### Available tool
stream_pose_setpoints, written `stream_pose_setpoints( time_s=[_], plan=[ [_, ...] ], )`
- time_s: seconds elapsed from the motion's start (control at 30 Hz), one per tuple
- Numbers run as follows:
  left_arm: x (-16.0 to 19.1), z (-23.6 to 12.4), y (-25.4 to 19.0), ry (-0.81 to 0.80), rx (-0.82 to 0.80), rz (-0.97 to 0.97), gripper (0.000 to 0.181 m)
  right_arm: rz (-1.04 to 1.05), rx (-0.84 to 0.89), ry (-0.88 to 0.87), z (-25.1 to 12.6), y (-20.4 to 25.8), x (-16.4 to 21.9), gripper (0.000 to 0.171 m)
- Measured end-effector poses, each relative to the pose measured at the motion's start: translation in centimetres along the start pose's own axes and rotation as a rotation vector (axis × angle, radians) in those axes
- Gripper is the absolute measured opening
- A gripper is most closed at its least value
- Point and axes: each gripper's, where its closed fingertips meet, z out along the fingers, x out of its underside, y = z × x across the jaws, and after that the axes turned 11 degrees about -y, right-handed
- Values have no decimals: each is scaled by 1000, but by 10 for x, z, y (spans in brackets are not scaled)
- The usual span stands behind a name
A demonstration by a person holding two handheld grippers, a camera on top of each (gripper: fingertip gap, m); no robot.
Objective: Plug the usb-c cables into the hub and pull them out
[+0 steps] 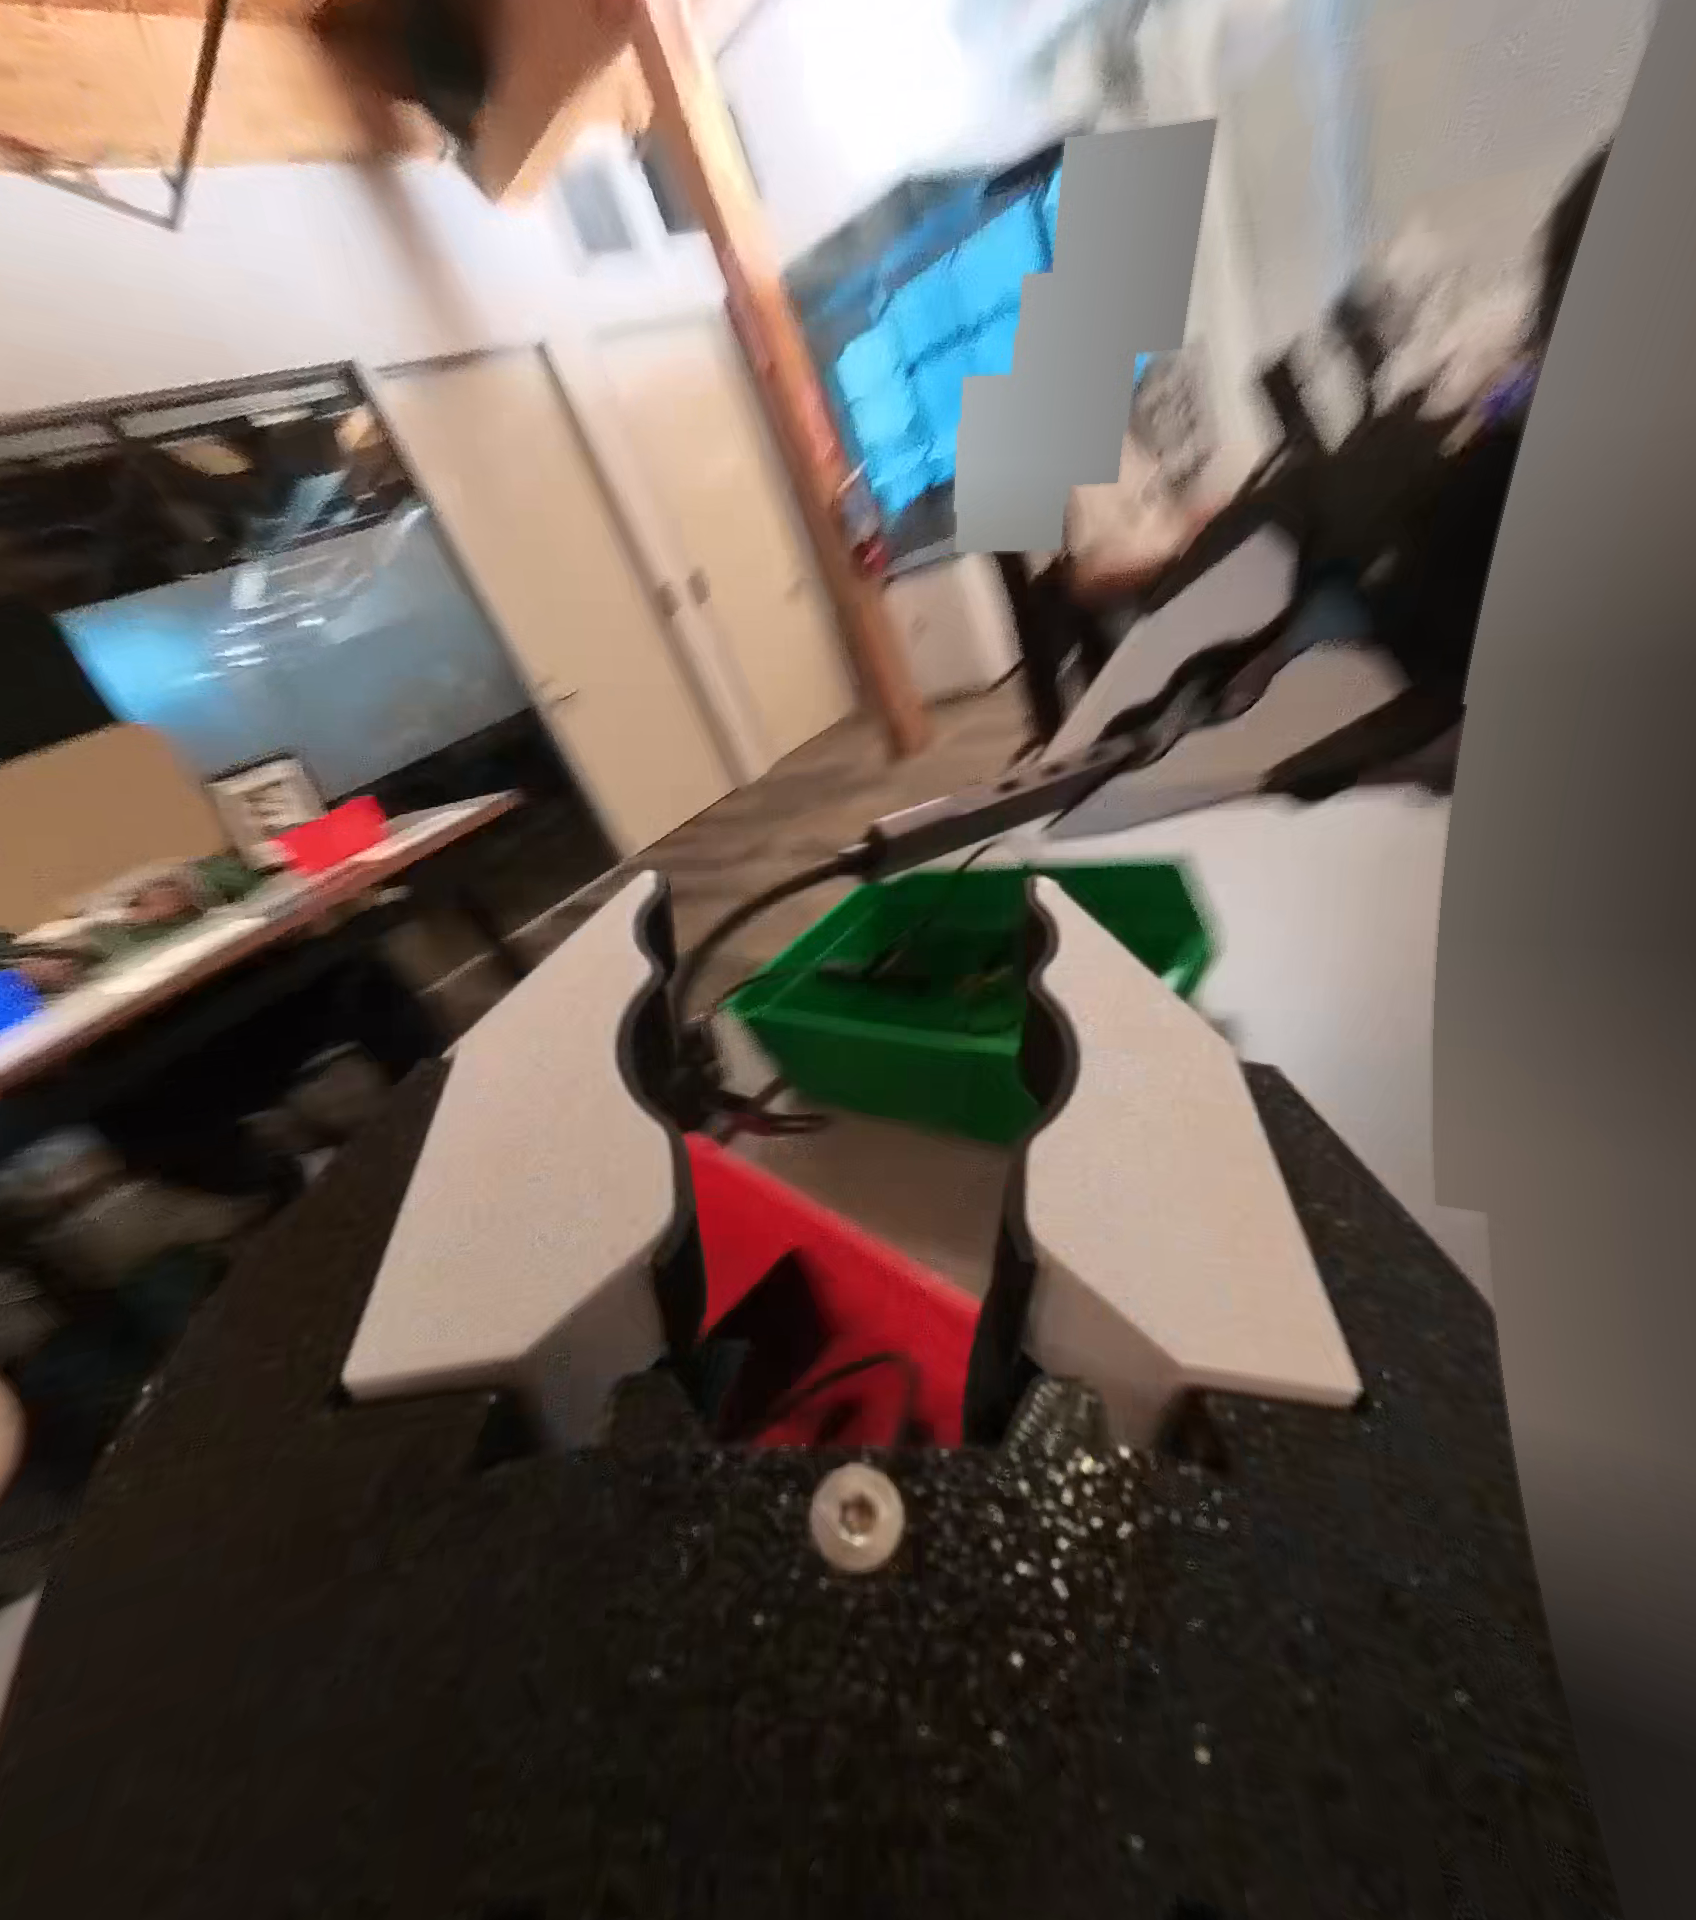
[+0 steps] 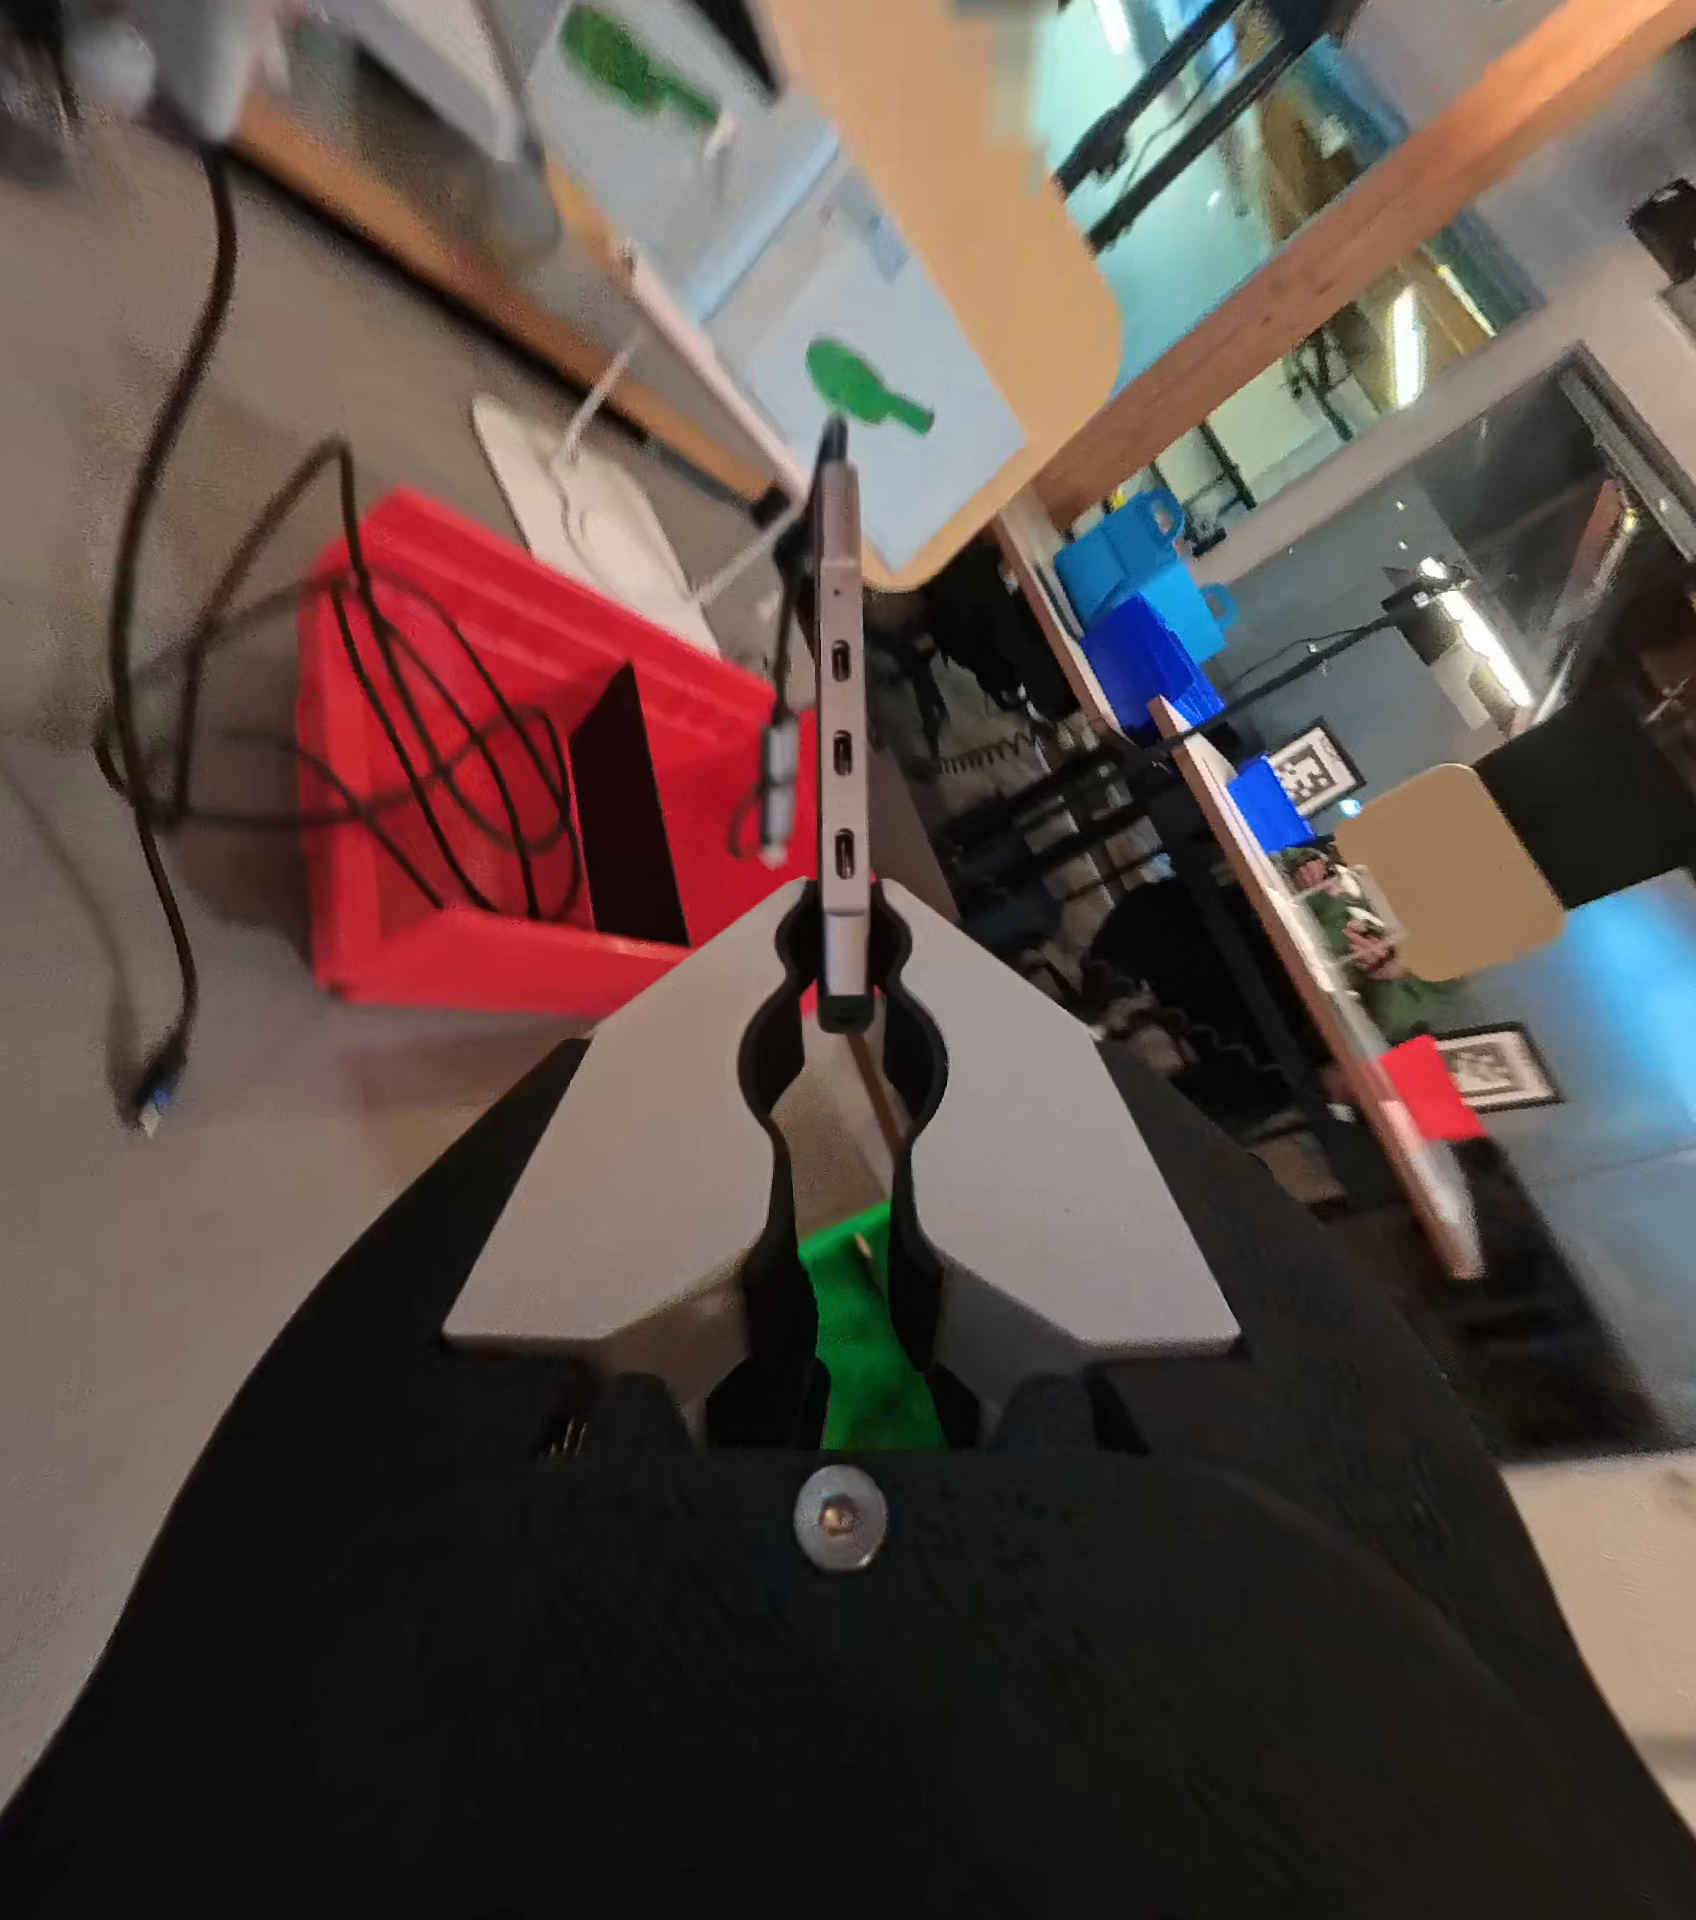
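The right gripper [image 2: 842, 904] is clamped on the near end of the hub [image 2: 841, 727], a slim grey metal bar held on edge and lifted clear of the table, so that its row of three small ports faces the camera. The left gripper [image 1: 849, 904] stands spread with nothing between its fingers, raised over the bins.

The hub looks light, stiff and smooth-sided, so it could pivot in a tip-only grip; the flat faces near its end, where it is now pinched, seem the best hold. Its own cable [image 2: 790, 623] hangs from the far end, with silver plugs [image 2: 776, 774] dangling just beside the ports. These cables look limp and springy; I judge each is better taken by its rigid plug shell than by the cord.

Below, a red bin [image 2: 511, 935] sits on the grey table [image 2: 13, 1299] with loops of black cable [image 2: 454, 748] inside and trailing out toward the table's left side. A green bin [image 1: 885, 1049] stands near it.

Beyond are other benches carrying blue containers [image 2: 1150, 623], a wooden beam, glass partitions and pale doors; much is motion-blurred.
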Motion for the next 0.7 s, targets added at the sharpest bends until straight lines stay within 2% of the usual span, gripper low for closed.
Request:
stream_pose_setpoints(
  time_s=[0.03,0.1,0.17,0.2,0.3,0.43,0.53,0.63,0.7],
  plan=[
    [-5,-5,-3,-53,27,-97,61,67,11,-52,1,-1,-5,7],
    [-3,-14,-7,-103,71,-239,48,195,23,-156,2,-2,-15,7],
    [3,-21,-24,-117,184,-346,13,312,4,-269,6,0,-29,7],
    [4,-23,-34,-132,252,-406,3,365,-16,-313,9,3,-35,6],
    [9,-17,-51,-144,324,-548,4,487,-81,-426,22,15,-54,7],
    [21,0,-57,-131,295,-645,31,536,-130,-524,38,29,-81,7],
    [7,5,-44,-289,267,-756,57,561,-194,-563,46,44,-95,7],
    [-14,-10,-19,-550,219,-793,46,618,-256,-593,49,54,-102,7],
    [-16,-18,-11,-627,195,-769,38,658,-295,-618,49,59,-106,7]
  ],
)
